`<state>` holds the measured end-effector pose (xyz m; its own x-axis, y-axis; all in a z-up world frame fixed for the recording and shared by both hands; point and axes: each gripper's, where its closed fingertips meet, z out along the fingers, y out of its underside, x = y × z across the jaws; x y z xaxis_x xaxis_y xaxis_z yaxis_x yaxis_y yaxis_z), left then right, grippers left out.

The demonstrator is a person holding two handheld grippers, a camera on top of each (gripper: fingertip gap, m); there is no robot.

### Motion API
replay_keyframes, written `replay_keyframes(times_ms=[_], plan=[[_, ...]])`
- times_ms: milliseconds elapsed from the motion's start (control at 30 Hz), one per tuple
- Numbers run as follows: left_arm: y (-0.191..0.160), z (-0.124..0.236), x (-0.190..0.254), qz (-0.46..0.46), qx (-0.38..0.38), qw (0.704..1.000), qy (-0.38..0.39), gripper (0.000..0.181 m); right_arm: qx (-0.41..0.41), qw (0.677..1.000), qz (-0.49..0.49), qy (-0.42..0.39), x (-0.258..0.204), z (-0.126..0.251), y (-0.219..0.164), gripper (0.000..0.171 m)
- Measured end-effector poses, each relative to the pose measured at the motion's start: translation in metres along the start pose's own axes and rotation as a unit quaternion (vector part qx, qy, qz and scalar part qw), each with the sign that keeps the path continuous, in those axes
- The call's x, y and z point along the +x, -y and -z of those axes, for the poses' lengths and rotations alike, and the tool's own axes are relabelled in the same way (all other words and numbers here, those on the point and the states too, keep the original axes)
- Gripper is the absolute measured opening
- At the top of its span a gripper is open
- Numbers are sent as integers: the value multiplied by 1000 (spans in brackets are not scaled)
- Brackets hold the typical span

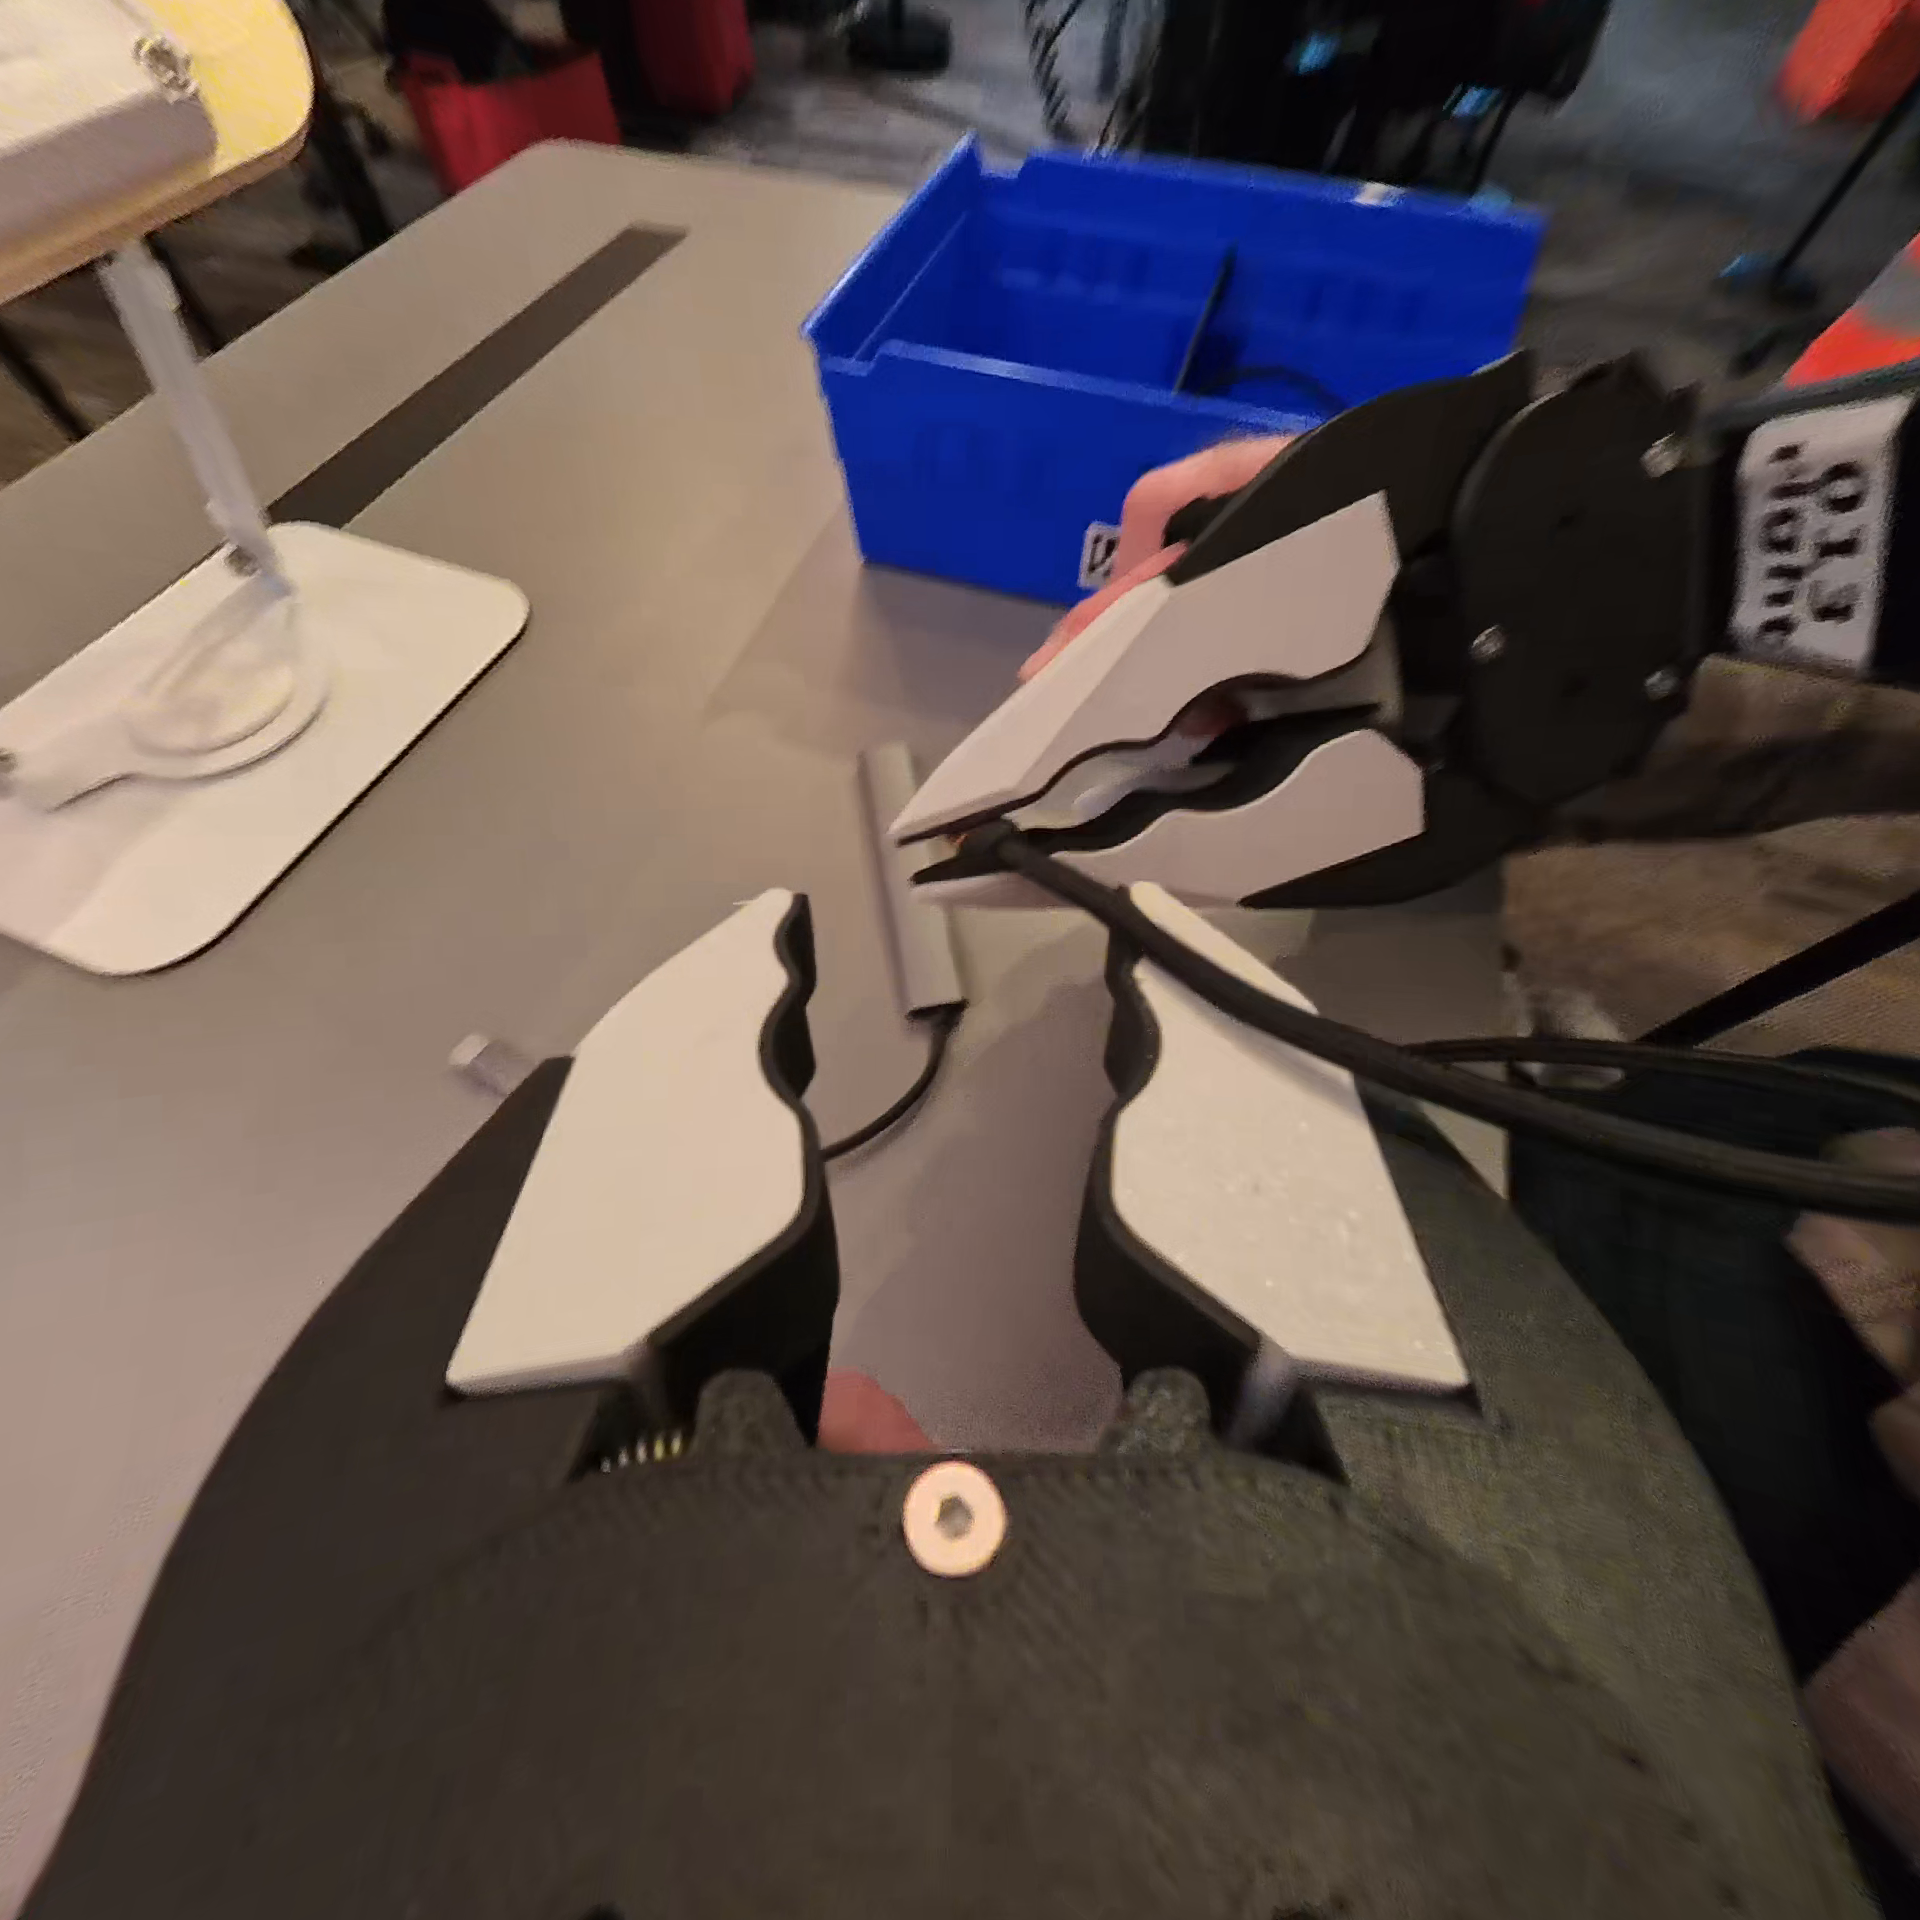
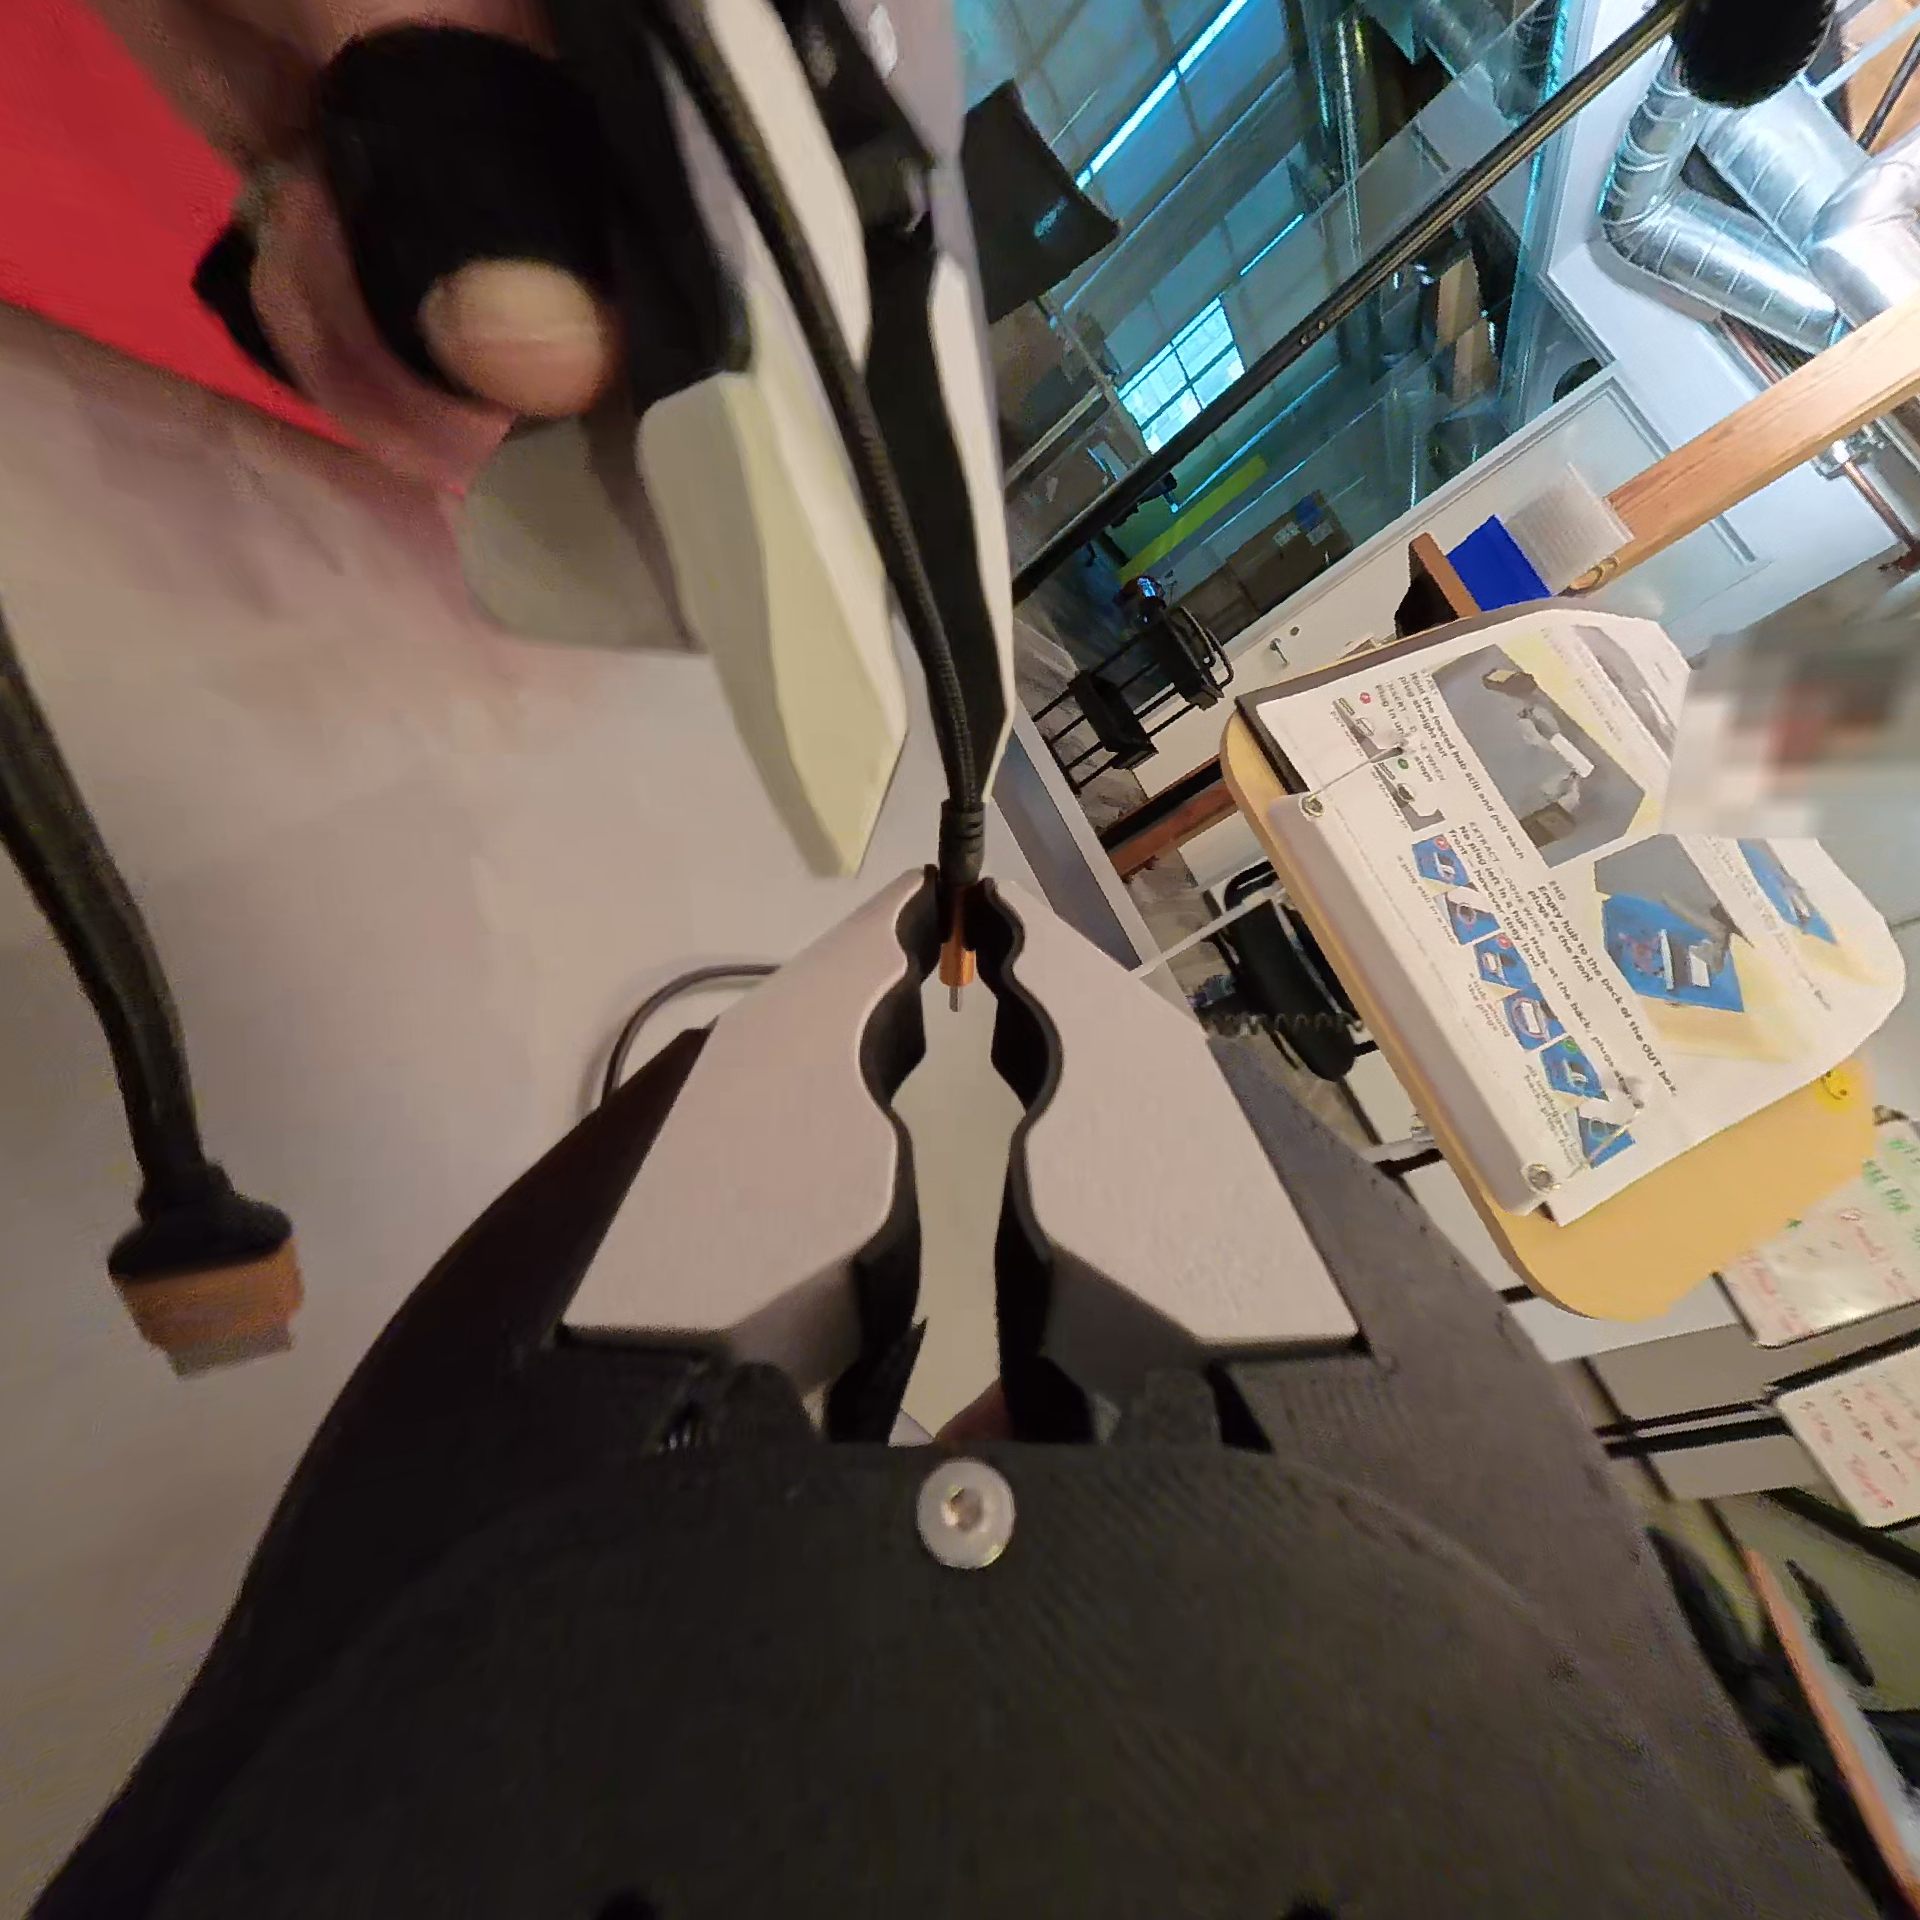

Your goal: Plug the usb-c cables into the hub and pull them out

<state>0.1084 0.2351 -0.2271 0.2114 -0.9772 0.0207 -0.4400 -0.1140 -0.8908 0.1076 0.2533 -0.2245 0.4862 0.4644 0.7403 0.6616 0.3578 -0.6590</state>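
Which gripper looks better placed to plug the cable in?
The right gripper: it already pinches the cable plug beside the hub. The left gripper is open and empty.

A blue bin (image 1: pixel 1164 343) with a dark inner divider stands toward the far right edge of the grey counter (image 1: pixel 582 582). A white stand base (image 1: pixel 260 727) rests near the left edge, its tan board (image 2: pixel 1621 1226) carrying printed instruction sheets (image 2: pixel 1538 883). Silver ducts (image 2: pixel 1745 239) run overhead.

Industrial lab or workshop, exposed silver ducts (image 2: pixel 1756 239) overhead, blue parts bin (image 1: pixel 1164 353), instruction sheets (image 2: pixel 1538 883) on a stand
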Motion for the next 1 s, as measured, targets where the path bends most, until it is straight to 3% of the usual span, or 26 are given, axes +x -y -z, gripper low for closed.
replay_keyframes(times_ms=[200, 333, 500, 567, 833, 1000], plan=[[11, -10, 16, 18, 61, 997, -36, 67, 5, 999, -43, -11, 14, 4, 5, 3], [24, -10, 18, 47, 104, 992, -58, 68, -6, 1000, 14, -9, 8, 4, 7, 3], [23, -17, 12, 85, 108, 990, -43, 60, -26, 997, 72, -30, 12, 5, 6, 3], [24, -15, 7, 96, 121, 988, -27, 40, -32, 994, 101, -42, 15, 7, 8, 3], [30, -13, 10, 101, 132, 986, -14, 31, -61, 975, 194, -87, 25, 11, 12, 3], [30, -12, 11, 98, 136, 986, -6, 30, -71, 972, 202, -98, 26, 12, 12, 3]])
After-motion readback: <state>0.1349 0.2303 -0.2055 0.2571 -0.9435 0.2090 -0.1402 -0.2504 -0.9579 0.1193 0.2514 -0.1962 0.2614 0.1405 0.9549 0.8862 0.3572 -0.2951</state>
